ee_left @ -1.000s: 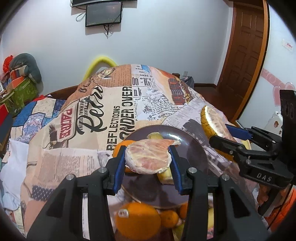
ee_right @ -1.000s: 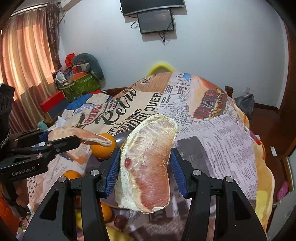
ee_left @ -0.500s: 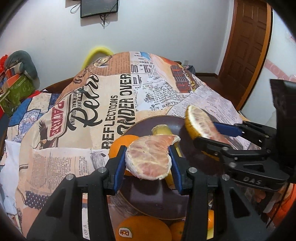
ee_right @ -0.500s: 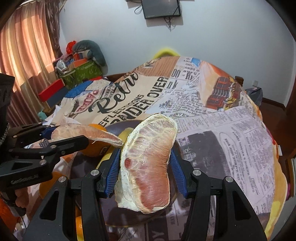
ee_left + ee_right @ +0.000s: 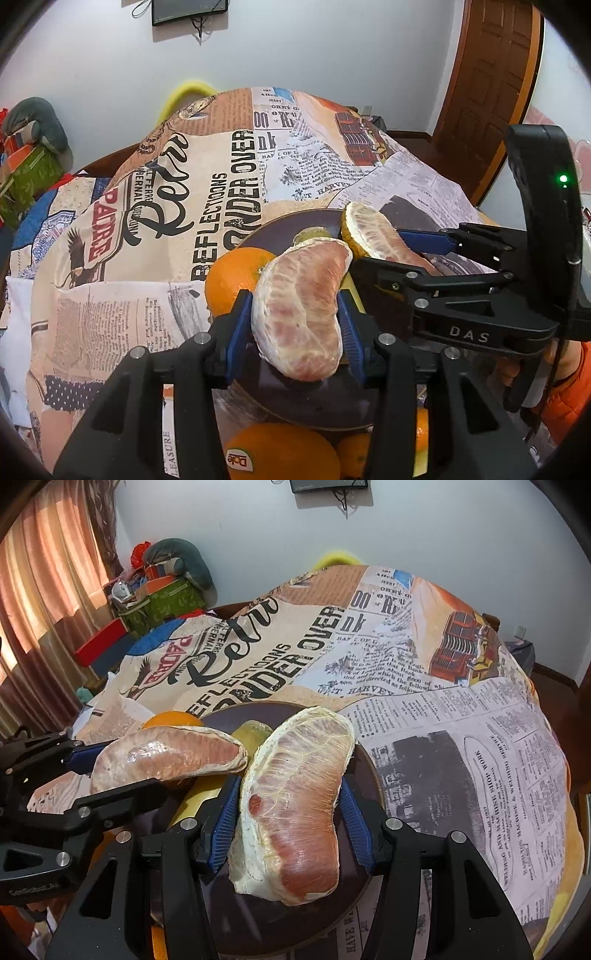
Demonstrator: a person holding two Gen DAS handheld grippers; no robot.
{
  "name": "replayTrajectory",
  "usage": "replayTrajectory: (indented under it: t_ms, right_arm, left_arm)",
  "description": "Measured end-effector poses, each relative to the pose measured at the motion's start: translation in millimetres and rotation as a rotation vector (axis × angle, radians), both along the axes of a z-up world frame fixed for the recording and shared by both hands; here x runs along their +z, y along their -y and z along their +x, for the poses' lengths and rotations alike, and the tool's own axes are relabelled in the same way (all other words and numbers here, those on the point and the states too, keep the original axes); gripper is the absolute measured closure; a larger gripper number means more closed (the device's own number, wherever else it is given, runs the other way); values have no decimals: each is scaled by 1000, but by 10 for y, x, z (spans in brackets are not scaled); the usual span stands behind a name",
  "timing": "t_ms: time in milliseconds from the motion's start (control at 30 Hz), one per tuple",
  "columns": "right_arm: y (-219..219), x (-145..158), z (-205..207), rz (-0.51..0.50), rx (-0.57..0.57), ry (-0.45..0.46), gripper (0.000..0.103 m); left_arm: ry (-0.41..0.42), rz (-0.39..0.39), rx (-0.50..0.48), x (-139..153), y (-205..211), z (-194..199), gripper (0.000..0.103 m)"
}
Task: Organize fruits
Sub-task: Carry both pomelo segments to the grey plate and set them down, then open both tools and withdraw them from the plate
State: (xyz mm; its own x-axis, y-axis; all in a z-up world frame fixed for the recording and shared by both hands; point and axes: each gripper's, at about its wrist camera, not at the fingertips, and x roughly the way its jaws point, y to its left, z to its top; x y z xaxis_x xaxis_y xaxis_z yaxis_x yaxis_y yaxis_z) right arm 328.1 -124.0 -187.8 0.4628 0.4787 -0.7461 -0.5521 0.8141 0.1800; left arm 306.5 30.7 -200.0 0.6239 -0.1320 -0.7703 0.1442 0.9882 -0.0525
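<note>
My left gripper [image 5: 295, 314] is shut on a peeled pink pomelo segment [image 5: 303, 306] and holds it just above a dark round plate [image 5: 273, 229]. My right gripper [image 5: 288, 805] is shut on a second pomelo segment [image 5: 295, 812] over the same plate [image 5: 369, 775]. In the left wrist view the right gripper [image 5: 402, 254] comes in from the right with its segment [image 5: 373, 232]. In the right wrist view the left gripper [image 5: 110, 768] comes in from the left with its segment [image 5: 166, 757]. The two segments almost touch. An orange [image 5: 232, 277] and a banana [image 5: 251, 734] lie on the plate.
The table wears a newspaper-print cloth [image 5: 184, 206]. More oranges, one with a sticker [image 5: 280, 454], lie below the plate's near edge. A wooden door [image 5: 487, 92] is at the back right. Curtains [image 5: 44, 609] and stacked boxes [image 5: 155, 598] stand at the left.
Both grippers have come closer to each other and lower over the plate, each still holding its pomelo segment. The segments now nearly meet above the banana.
</note>
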Motion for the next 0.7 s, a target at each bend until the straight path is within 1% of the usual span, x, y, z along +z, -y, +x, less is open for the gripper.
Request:
replayTrajectory:
  t_ms: [67, 100, 133, 333, 533, 700]
  right_arm:
    - [-4, 2, -9, -10, -3, 8, 51]
    - [0, 22, -13, -8, -1, 16, 51]
    - [3, 47, -22, -7, -1, 25, 51]
    - [37, 216, -101, -12, 0, 71, 51]
    - [137, 369, -258, 21, -13, 91, 51]
    - [218, 499, -456, 32, -18, 117, 51]
  left_arm:
    - [-11, -8, 4, -1, -11, 0, 49]
    - [-8, -9, 14, 3, -23, -2, 43]
    - [-2, -11, 20, 11, -33, -8, 41]
    - [12, -32, 49, 109, -114, -72, 41]
    - [51, -29, 63, 317, -165, -255, 41]
    - [54, -16, 72, 396, -209, -434, 39]
